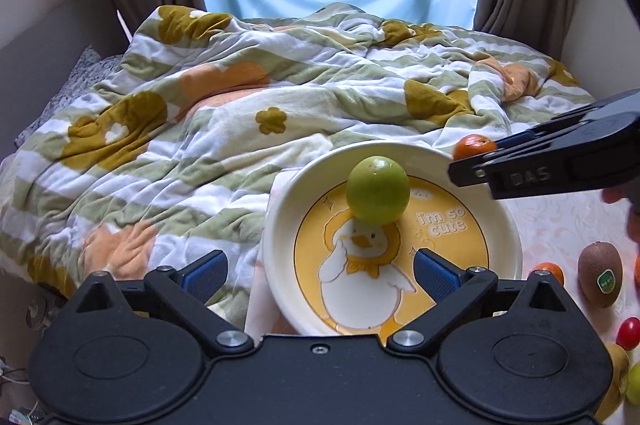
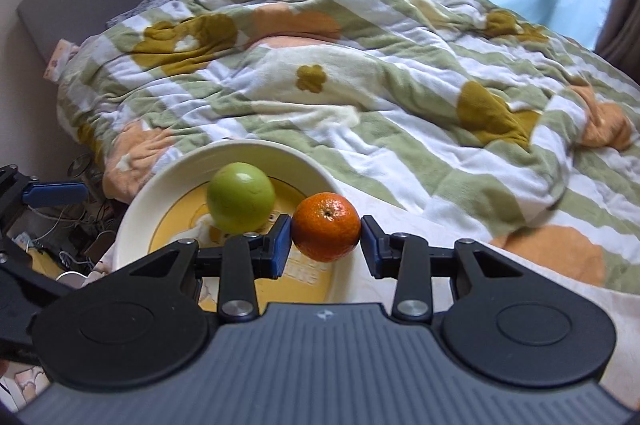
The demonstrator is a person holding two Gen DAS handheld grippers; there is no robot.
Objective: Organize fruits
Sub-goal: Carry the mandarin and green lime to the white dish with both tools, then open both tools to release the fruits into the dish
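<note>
My left gripper (image 1: 320, 275) stands wide, nothing between its blue pads (image 1: 205, 272); it hangs over the near rim of the cream plate (image 1: 276, 225), the one with a duck printed on a yellow centre; the green fruit (image 1: 378, 190) sits on that plate toward its twelve o'clock side, well clear of my left fingers and touched by neither gripper.

My right gripper (image 2: 326, 239) is clamped on the orange mandarin (image 2: 326, 227); both pads press its sides and its stem end faces up toward me; in the right wrist view it hangs at the plate's (image 2: 132, 221) three o'clock edge, just beside the green fruit (image 2: 241, 197) and apart from it; whether the mandarin is over the rim or just outside it I cannot tell; in the left wrist view the same mandarin (image 1: 474, 146) shows at the plate's one o'clock, half hidden behind the tip of the right gripper (image 1: 466, 172).

At the plate's three to four o'clock in the left view, on the pale patterned cloth (image 1: 552, 221), lie a brown kiwi (image 1: 600, 273) with a green sticker, a small orange fruit (image 1: 549, 271) beside it and a red one (image 1: 628, 332) nearer me; a striped flowered blanket (image 1: 224, 113) covers the bed beyond the plate, from nine round to one o'clock.
</note>
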